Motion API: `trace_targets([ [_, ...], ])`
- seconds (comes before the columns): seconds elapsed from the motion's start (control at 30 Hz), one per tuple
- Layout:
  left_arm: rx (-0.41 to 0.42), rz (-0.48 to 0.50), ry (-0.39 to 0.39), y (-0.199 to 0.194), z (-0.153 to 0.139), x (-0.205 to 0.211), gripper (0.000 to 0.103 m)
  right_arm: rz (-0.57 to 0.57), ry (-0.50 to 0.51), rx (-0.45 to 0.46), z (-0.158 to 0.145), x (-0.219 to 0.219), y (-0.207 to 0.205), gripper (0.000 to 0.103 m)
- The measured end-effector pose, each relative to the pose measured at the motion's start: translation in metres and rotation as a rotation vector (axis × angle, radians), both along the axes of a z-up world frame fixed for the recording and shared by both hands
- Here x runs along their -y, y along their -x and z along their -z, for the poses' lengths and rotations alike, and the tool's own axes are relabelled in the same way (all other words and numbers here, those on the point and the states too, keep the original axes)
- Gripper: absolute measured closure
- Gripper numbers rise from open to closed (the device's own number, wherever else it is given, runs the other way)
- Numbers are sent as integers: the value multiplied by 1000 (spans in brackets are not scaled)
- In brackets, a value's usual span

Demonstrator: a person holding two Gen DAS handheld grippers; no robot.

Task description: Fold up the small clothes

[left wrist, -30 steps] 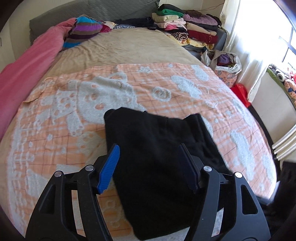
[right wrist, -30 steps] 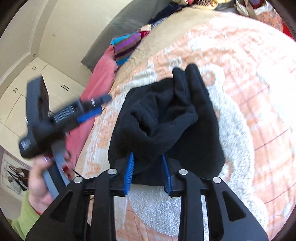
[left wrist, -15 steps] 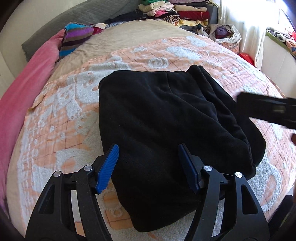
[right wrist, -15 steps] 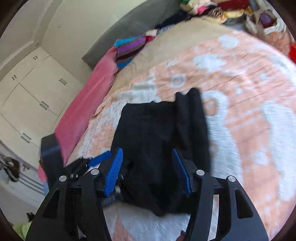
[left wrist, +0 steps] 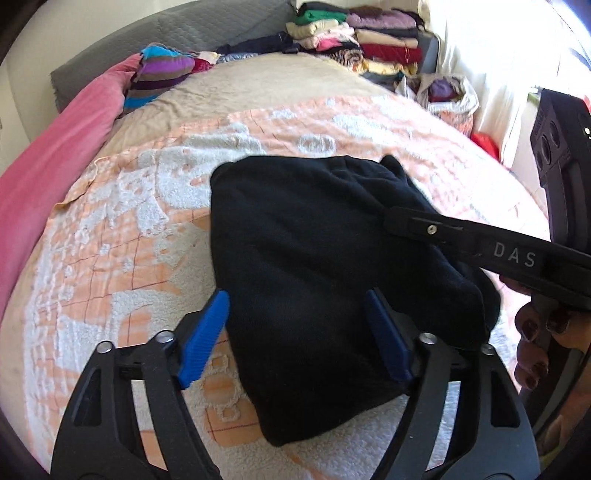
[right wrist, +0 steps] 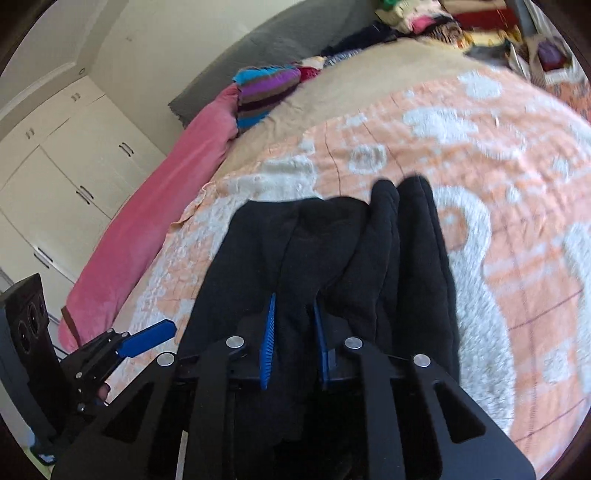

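A small black fleece garment [left wrist: 317, 258] lies folded on the orange-and-white blanket [left wrist: 110, 258] on the bed. My left gripper [left wrist: 299, 332] is open, its blue pads straddling the garment's near edge. My right gripper [right wrist: 293, 332] is shut on a fold of the black garment [right wrist: 332, 258] at its near edge. The right gripper's arm [left wrist: 480, 251] shows in the left wrist view, lying across the garment's right side. The left gripper's blue pad [right wrist: 147, 338] shows at the lower left of the right wrist view.
A pink blanket [left wrist: 48, 166] runs along the bed's left side. A striped knit [left wrist: 159, 77] lies near the grey headboard [left wrist: 184, 33]. Stacks of folded clothes [left wrist: 351, 40] sit at the far right corner, with a bag [left wrist: 447, 96] beside the bed. White wardrobes [right wrist: 55, 177] stand on the left.
My right gripper, open half a second ago, has closed on a fold of the black garment. The left gripper stays open over the garment's near edge.
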State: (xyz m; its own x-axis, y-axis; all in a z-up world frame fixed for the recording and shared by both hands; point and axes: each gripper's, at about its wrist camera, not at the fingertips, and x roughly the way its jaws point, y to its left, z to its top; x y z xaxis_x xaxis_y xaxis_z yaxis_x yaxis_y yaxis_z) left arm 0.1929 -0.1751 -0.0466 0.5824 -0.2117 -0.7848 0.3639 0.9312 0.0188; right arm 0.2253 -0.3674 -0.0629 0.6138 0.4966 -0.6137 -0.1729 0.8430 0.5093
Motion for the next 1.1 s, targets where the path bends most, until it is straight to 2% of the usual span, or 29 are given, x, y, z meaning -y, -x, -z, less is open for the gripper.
trace_targets([
  [0.1, 7, 5, 20, 4, -8, -3, 29, 26, 92, 25, -8, 6, 3, 85],
  [0.17, 3, 6, 15, 3, -6, -2, 27, 48, 110, -5, 2, 9, -2, 85],
  [0.3, -62, 8, 1, -3, 13, -1, 27, 43, 117, -83, 33, 14, -12, 81],
  [0.37, -71, 12, 0, -2, 18, -1, 26, 63, 99, -77, 29, 21, -11, 70],
  [0.43, -73, 13, 2, -1, 20, -1, 25, 80, 136, -46, 20, 24, -8, 57],
  [0.5, -75, 12, 4, -1, 21, -1, 25, 87, 173, -34, 18, 25, -6, 52],
  [0.6, -80, 11, 8, -2, 22, -1, 25, 67, 129, -76, 29, 25, -10, 46],
  [0.63, -80, 10, 7, -1, 22, -1, 25, 51, 99, -95, 36, 24, -13, 52],
  [0.67, -81, 11, 8, -1, 22, 0, 25, 36, 86, -95, 37, 23, -11, 63],
  [0.7, -82, 15, 12, -1, 22, 0, 25, 18, 79, -87, 36, 21, -11, 77],
  [0.73, -83, 15, 13, -1, 21, 0, 25, 17, 113, -71, 32, 19, -10, 81],
  [0.9, -79, 24, 34, 2, 16, 1, 24, 30, 193, -9, 9, 19, -3, 83],
  [1.0, -94, 29, 40, 2, 18, 2, 22, 40, 240, -46, 23, 21, -8, 83],
  [1.1, -114, 29, 41, 1, 25, 3, 21, 54, 231, -70, 36, 24, -11, 82],
])
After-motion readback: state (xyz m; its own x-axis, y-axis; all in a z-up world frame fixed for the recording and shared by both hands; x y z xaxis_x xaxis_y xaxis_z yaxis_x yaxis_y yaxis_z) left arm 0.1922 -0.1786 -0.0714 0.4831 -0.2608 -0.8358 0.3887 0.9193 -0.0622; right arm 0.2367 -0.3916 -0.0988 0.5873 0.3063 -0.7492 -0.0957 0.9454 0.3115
